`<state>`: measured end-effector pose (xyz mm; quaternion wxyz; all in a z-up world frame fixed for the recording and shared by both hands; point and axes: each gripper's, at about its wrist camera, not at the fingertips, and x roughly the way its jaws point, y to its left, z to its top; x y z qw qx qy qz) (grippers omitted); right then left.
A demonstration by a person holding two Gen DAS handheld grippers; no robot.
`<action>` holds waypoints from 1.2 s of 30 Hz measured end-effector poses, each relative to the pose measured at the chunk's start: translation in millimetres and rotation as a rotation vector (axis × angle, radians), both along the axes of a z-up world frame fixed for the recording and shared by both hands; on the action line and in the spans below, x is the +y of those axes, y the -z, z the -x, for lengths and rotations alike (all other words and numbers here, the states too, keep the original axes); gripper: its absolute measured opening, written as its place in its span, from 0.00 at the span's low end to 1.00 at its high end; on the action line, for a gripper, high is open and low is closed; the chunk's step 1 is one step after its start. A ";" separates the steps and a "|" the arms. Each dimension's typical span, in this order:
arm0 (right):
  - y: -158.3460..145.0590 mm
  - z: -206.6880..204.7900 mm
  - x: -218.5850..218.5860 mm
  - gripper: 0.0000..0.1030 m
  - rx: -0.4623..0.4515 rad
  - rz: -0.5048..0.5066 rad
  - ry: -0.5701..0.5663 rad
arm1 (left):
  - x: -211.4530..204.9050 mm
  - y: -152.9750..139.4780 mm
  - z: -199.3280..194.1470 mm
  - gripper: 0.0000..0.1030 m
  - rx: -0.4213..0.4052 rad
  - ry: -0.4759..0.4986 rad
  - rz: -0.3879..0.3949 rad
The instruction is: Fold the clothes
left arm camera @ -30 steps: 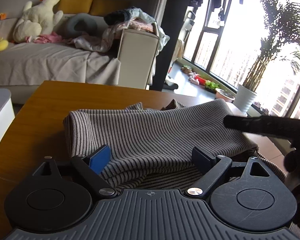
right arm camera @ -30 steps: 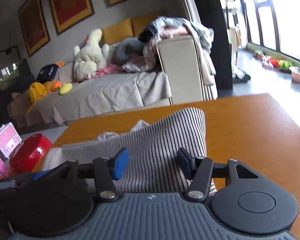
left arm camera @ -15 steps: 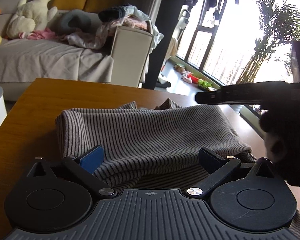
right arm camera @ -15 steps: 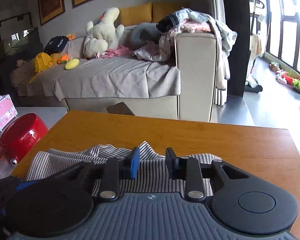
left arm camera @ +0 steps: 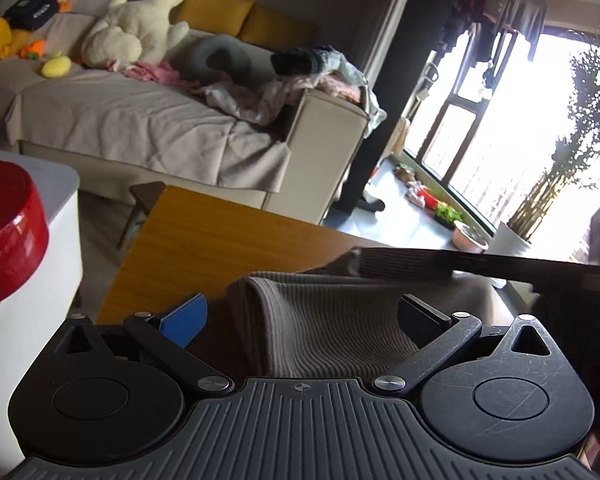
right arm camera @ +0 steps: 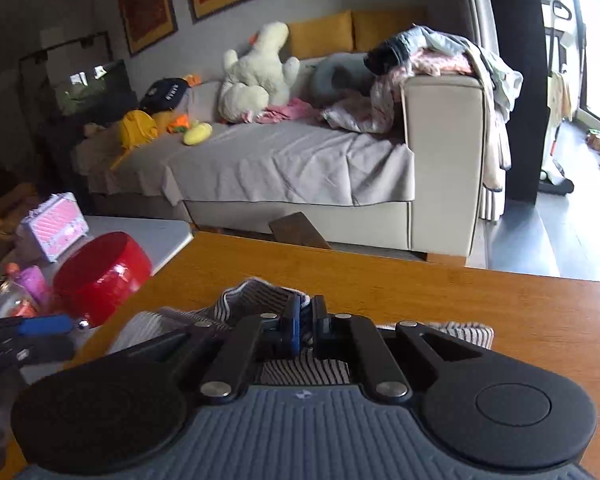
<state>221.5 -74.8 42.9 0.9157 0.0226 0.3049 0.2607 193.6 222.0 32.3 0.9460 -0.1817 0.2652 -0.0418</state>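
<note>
Right hand-held gripper point(right arm camera: 305, 326) clamped on the striped sweater point(right arm camera: 300, 372), bunched on the desk point(right arm camera: 480, 304) under it. Left hand-held gripper point(left arm camera: 300, 318) spread wide, sweater fold between its fingers, ungripped.

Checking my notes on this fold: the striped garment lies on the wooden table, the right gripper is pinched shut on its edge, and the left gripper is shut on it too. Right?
Not quite. The left gripper is open, its fingers spread on either side of the striped garment, as the left wrist view shows. The rest holds: the garment lies on the wooden table, and the right gripper is pinched shut on its edge.
</note>
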 end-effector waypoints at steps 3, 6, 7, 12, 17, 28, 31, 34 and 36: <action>-4.1 34.3 -11.3 0.04 0.014 -0.001 -0.042 | 8.4 -8.3 2.4 1.00 -0.017 -0.008 0.035; 13.1 70.3 -22.3 0.04 0.080 0.012 -0.056 | 1.8 -15.3 0.7 1.00 -0.043 0.019 0.052; 21.9 79.0 -25.5 0.04 0.109 0.012 -0.056 | -2.6 -17.1 -0.6 1.00 -0.051 0.031 0.050; 67.4 103.6 -38.2 0.00 0.228 0.042 0.008 | -35.6 -17.1 -7.2 1.00 -0.043 0.109 0.010; 54.7 119.9 -41.5 0.01 0.128 0.080 0.003 | -60.7 0.1 -25.8 1.00 0.016 0.093 -0.068; 19.1 27.6 -70.8 0.39 0.096 -0.006 0.218 | -59.1 20.2 -19.0 1.00 0.035 0.119 -0.051; 33.4 -6.9 -92.2 0.44 0.172 -0.067 0.289 | -38.1 19.3 -42.1 1.00 0.097 0.091 -0.010; 54.6 -30.8 -108.1 0.47 0.253 -0.120 0.319 | -28.5 32.7 -73.0 1.00 0.215 0.089 -0.012; 66.9 -41.3 -111.4 0.52 0.289 -0.153 0.302 | -25.6 43.1 -89.7 1.00 0.279 0.094 0.002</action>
